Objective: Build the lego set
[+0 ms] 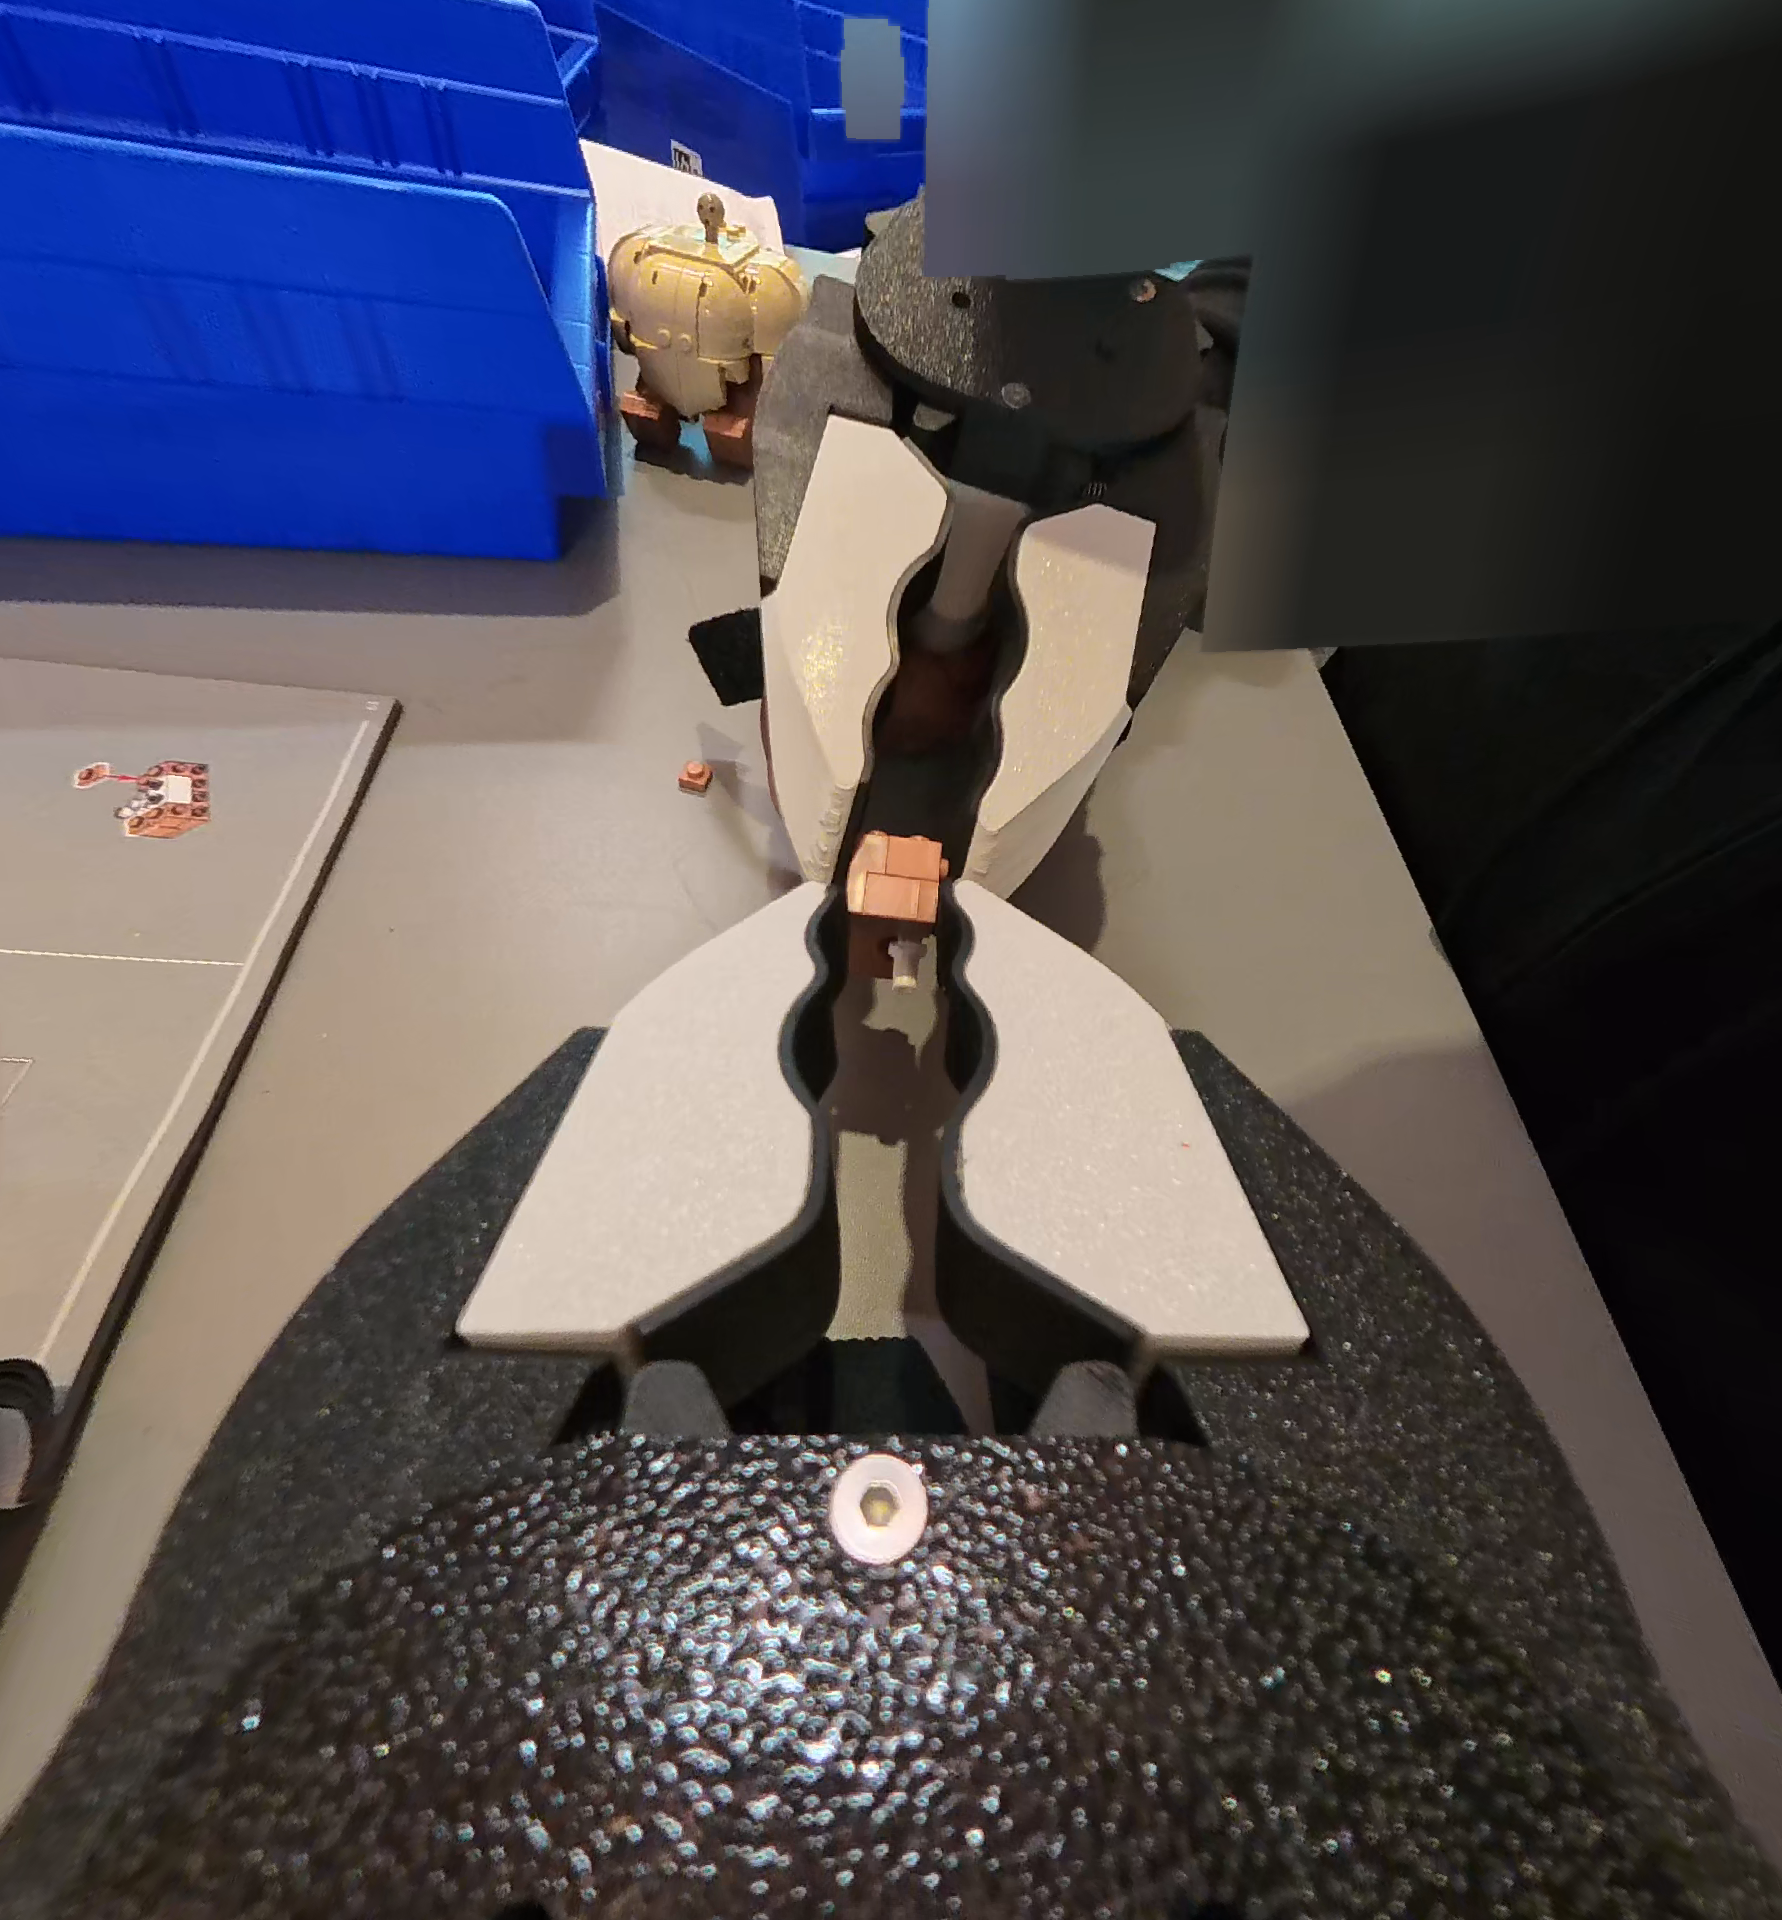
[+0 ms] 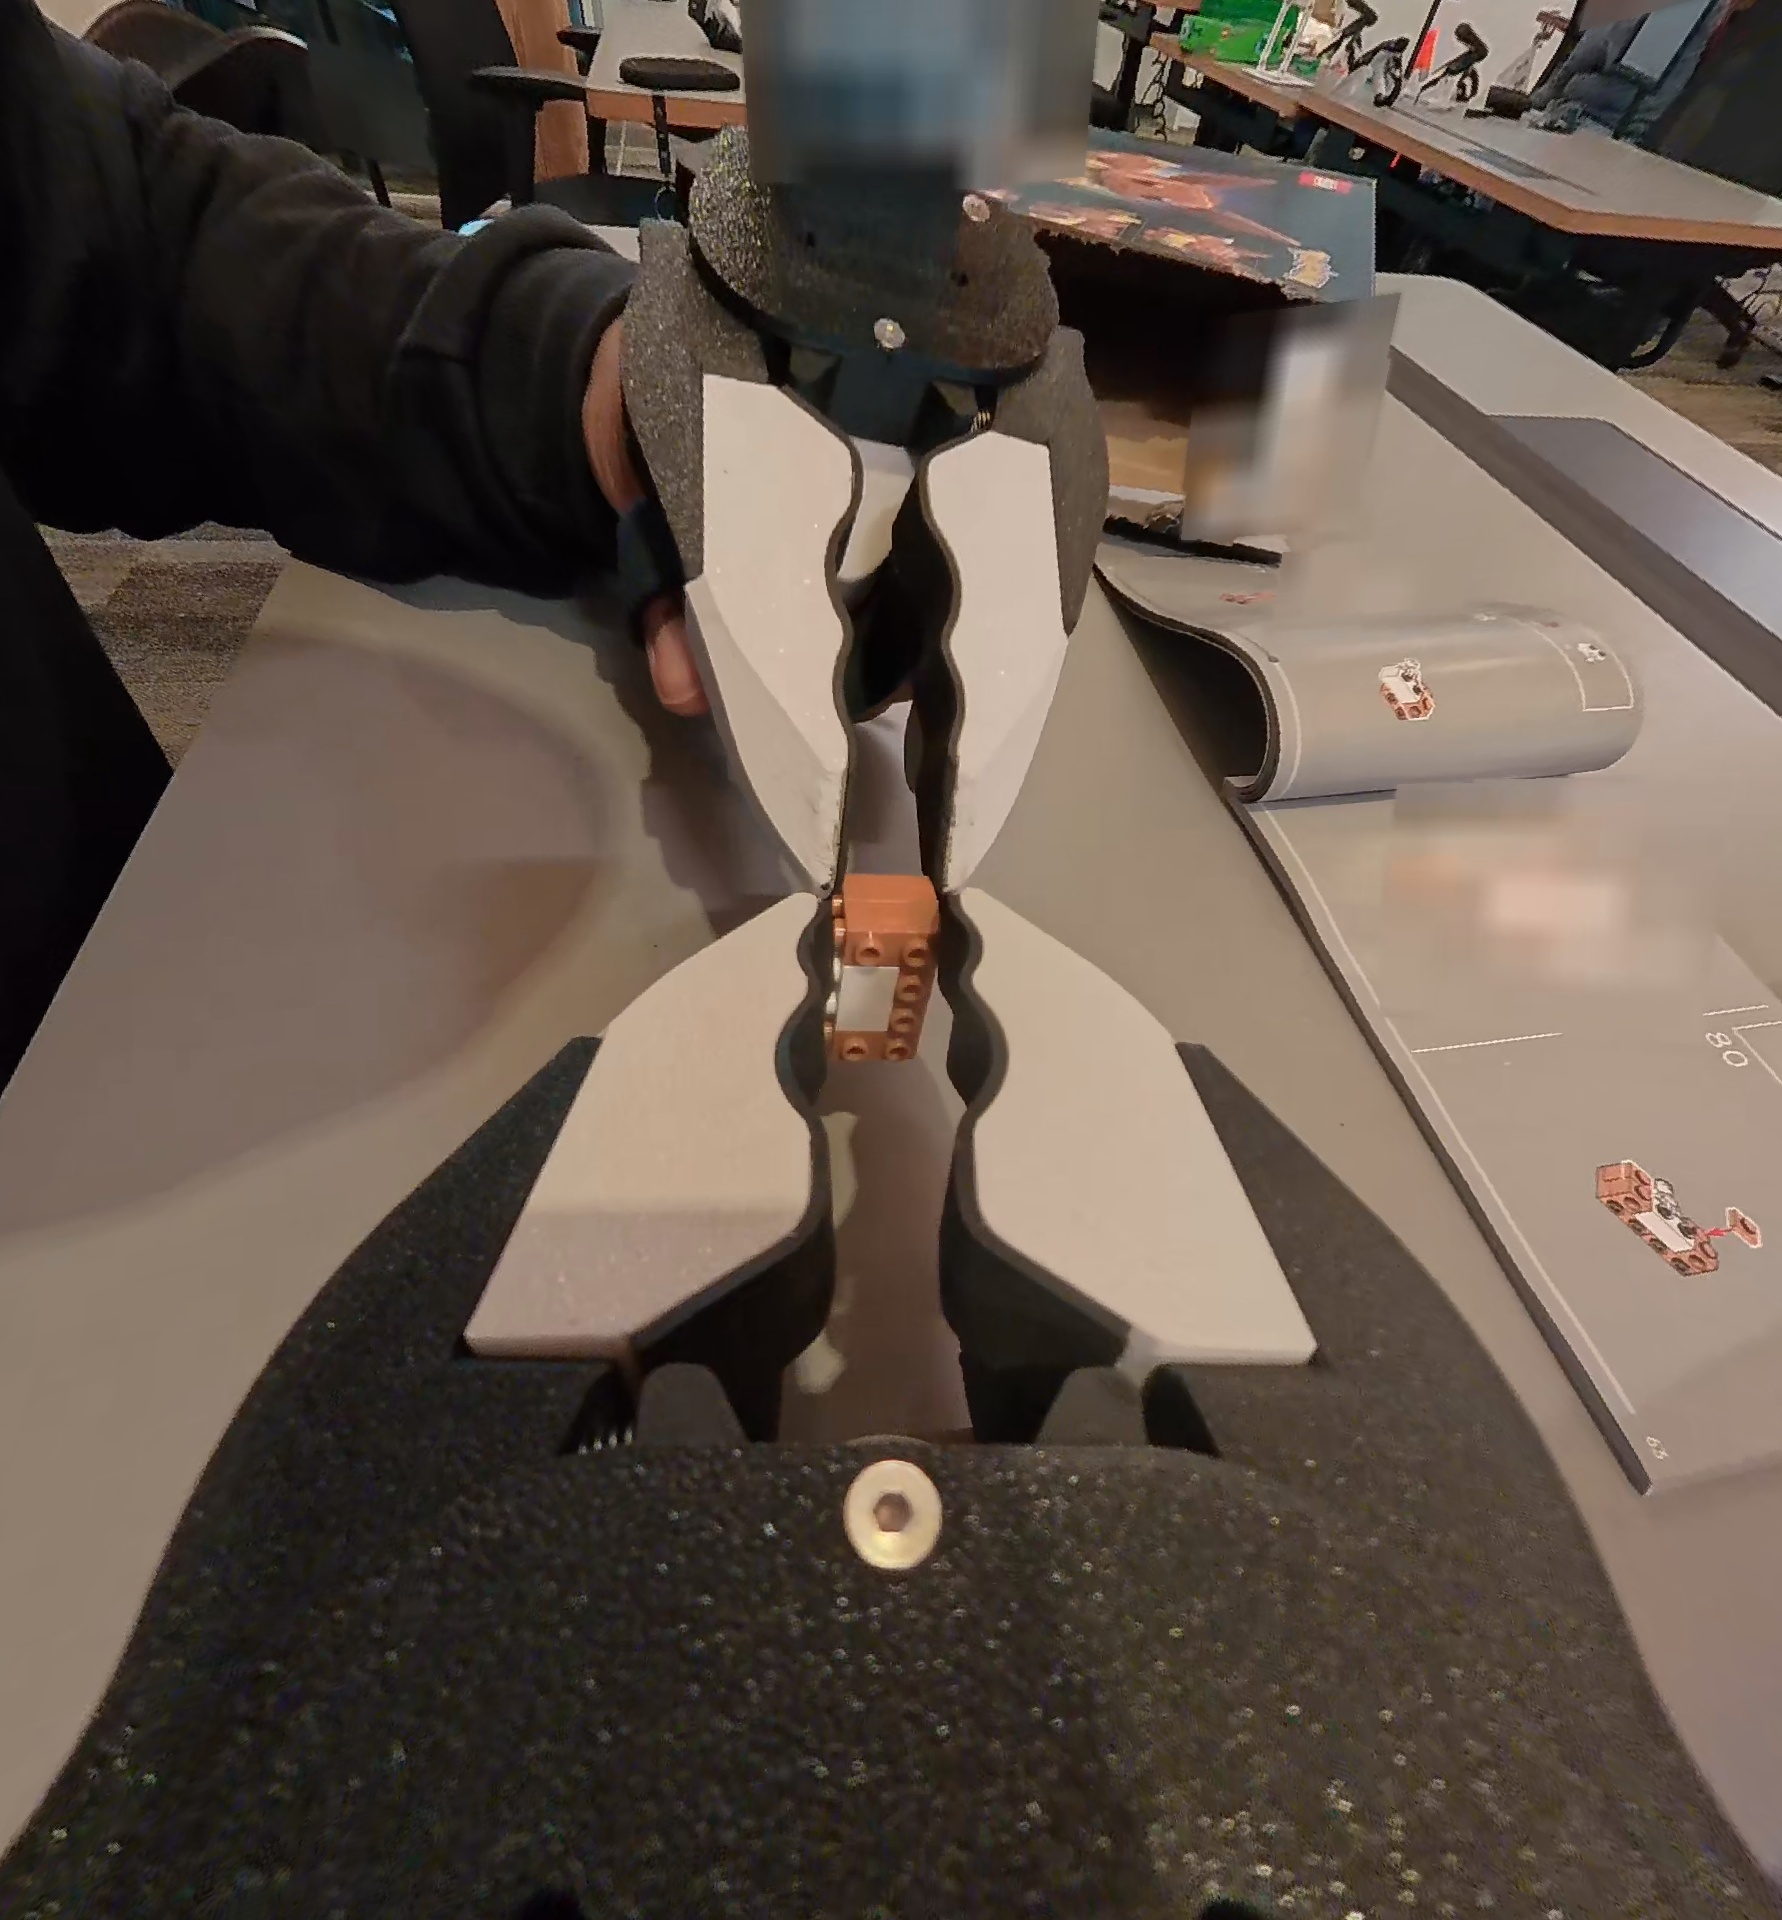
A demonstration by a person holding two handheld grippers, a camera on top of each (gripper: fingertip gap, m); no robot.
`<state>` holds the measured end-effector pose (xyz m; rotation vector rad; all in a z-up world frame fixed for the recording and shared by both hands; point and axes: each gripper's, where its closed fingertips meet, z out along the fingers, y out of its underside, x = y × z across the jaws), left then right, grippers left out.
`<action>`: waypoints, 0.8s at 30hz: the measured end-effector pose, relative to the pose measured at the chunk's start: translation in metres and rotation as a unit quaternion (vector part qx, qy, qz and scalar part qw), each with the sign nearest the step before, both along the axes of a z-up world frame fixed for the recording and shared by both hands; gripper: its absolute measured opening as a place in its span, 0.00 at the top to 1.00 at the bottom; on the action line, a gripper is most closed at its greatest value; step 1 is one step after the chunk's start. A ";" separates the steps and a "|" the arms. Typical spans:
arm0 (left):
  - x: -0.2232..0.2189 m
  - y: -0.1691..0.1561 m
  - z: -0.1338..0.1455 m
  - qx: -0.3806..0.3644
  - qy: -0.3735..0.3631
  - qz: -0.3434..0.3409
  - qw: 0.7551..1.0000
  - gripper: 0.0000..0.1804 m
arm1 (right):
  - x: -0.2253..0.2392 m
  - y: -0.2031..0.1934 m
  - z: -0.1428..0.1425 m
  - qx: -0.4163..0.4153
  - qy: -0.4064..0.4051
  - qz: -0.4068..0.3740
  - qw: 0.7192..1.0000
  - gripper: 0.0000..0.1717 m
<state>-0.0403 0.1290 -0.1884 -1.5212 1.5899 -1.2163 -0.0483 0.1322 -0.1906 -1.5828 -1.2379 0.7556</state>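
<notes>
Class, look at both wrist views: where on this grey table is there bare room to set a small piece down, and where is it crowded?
Free: the grey table on the sleeved arm's side, and the strip between the instruction booklet and the left gripper. Crowded: the far end, with blue bins, gold figure and loose brown stud; also where both grippers meet at the brown brick assembly.

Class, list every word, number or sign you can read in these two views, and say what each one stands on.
I do not copy writing out; these things bear it.
Open grey instruction booklet: a legible number beside a box outline, and a small corner page number.
Printed box lid: small red label, too blurred to read.
White paper behind the gold figure: dark mark, too small to read.
</notes>
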 end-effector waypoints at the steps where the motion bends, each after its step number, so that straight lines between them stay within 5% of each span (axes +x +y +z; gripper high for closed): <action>1: 0.000 0.000 0.000 0.002 0.000 0.000 1.000 0.91 | 0.000 0.000 0.000 0.001 0.000 0.000 1.000 0.89; 24: 0.000 0.001 -0.005 0.004 0.025 0.011 1.000 0.91 | 0.000 0.001 -0.005 0.003 -0.019 -0.005 1.000 0.89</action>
